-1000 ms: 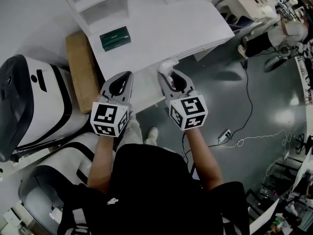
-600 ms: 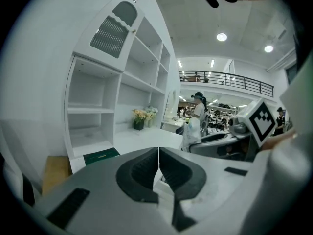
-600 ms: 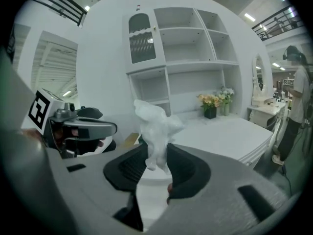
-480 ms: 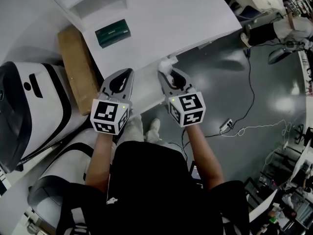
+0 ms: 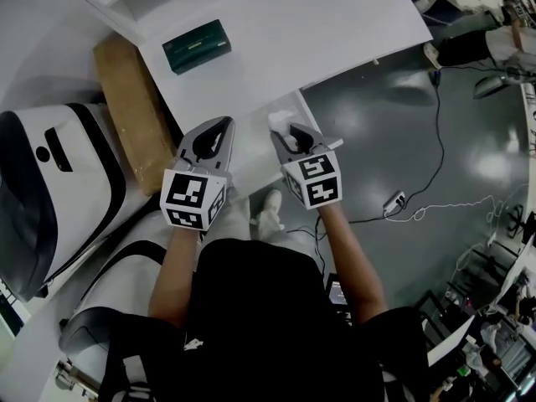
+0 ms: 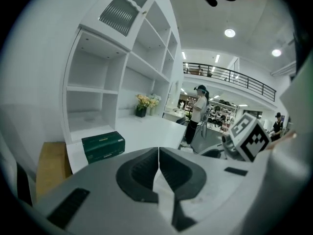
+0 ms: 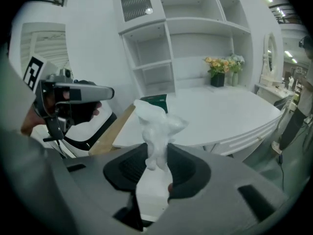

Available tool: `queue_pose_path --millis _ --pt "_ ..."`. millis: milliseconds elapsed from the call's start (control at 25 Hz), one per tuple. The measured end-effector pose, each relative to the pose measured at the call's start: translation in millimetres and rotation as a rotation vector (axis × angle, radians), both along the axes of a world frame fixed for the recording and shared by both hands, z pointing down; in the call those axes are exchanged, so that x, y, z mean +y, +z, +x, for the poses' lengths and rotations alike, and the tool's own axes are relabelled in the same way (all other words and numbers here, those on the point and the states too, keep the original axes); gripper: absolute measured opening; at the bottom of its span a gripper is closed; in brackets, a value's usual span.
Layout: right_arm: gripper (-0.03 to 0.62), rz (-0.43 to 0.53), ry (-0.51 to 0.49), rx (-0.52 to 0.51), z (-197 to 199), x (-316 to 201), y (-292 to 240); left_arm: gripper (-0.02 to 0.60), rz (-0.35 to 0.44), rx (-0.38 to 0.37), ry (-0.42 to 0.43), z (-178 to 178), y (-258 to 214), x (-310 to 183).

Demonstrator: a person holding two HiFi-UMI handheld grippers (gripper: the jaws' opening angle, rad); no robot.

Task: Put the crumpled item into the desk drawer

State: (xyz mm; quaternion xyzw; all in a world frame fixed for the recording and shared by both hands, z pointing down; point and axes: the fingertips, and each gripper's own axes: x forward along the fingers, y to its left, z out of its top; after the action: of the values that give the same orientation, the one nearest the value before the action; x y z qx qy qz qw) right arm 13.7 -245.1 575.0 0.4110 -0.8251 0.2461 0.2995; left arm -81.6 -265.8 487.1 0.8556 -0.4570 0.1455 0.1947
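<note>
right gripper view: crumpled item [image 7: 155, 124] in the grip, drawer not yet reached
right gripper [image 7: 157, 156] is clenching it, a white twisted wad poking up between the pads, just in front of the white desk [image 7: 220, 116]; left gripper [image 6: 159, 153] is sitting empty, jaws pressed together. pickup is looking done; opening the drawer and dropping it in are remaining, with no open drawer showing.

The white desk [image 5: 318, 23] bore a dark green box [image 5: 196, 45] toward nine o'clock in the head view; potted flowers [image 7: 221, 67] stood at two o'clock in the right gripper view.
</note>
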Motion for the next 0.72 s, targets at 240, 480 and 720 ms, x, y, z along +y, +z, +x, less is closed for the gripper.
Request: queue_pose_path --millis 240,480,720 --pt "0.118 -0.102 -0.062 0.101 -4 10 52 0.006 -0.037 -0.014 -0.018 -15 22 -11" --pt "0.12 -0.235 -0.16 0.226 -5 19 101 0.007 -0.071 -0.017 -0.01 -20 44 -11" --pt "0.121 -0.292 -0.328 0.421 -3 26 142 0.006 -0.101 -0.027 0.005 -25 64 -12"
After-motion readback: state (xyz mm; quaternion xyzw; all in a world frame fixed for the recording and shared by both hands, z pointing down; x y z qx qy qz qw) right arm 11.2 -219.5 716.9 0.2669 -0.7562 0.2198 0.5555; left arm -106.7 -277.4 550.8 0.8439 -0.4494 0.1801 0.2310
